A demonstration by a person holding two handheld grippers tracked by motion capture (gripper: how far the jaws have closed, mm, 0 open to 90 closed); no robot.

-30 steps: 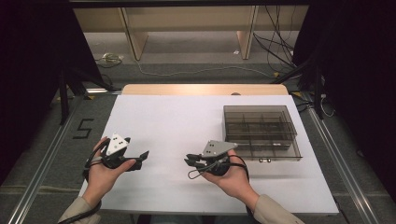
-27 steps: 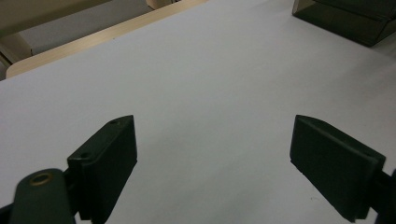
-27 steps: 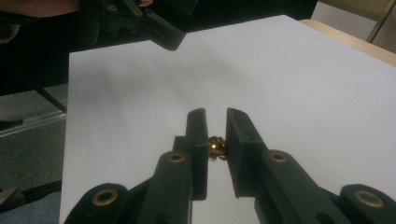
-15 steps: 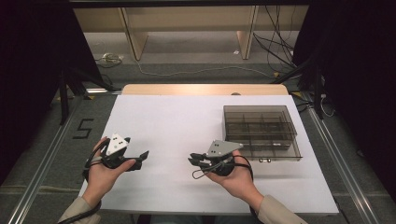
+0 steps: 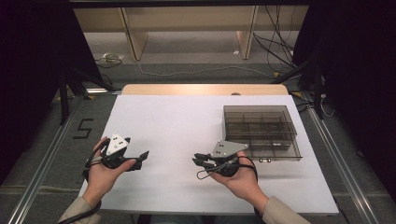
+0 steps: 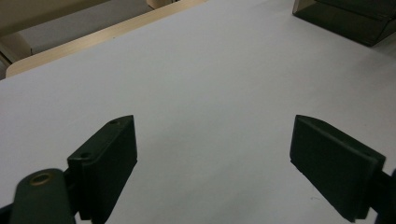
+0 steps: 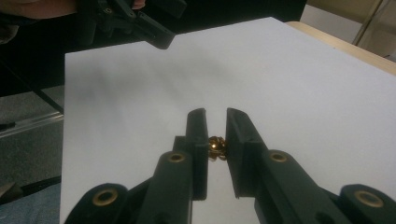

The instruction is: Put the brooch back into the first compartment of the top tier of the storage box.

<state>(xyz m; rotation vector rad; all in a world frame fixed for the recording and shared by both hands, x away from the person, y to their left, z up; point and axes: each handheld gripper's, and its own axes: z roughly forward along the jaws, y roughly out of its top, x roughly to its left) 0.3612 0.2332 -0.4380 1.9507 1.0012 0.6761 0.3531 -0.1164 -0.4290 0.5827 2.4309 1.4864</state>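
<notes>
Holding a small brass piece (image 7: pixel 216 148) in the right gripper (image 7: pixel 215 114): it sits deep between the two pads, well back from the tips, clear of the white table (image 5: pixel 177 121). Jaws are nearly together and pinching it from both sides.

Left gripper (image 6: pixel 212 120) has its jaws spread wide with nothing between them, just bare table beneath. It hangs over the near-left part of the table, well apart from the right one.

Handling read:
- Piece looks like metal, rounded, maybe knurled or lobed; too small to tell which. Judging it light, rigid and not fragile.
- Weight is not the risk, slip is. Round hard metal on flat pads gives little contact, so it can roll or squirt out if the pinch eases or the gripper tilts.
- If dropped on the smooth sheet it will probably roll, and re-picking something this small is fiddly.
- Best hold is across its widest part, centred on the pads. The current seat is deep, which is fine for carrying but poor for precise placing.

Smoky clear compartment box (image 5: pixel 280 154) sits on the right half of the table, just beyond the right hand. That's the likely destination; its cells look narrow, so release low.
</notes>
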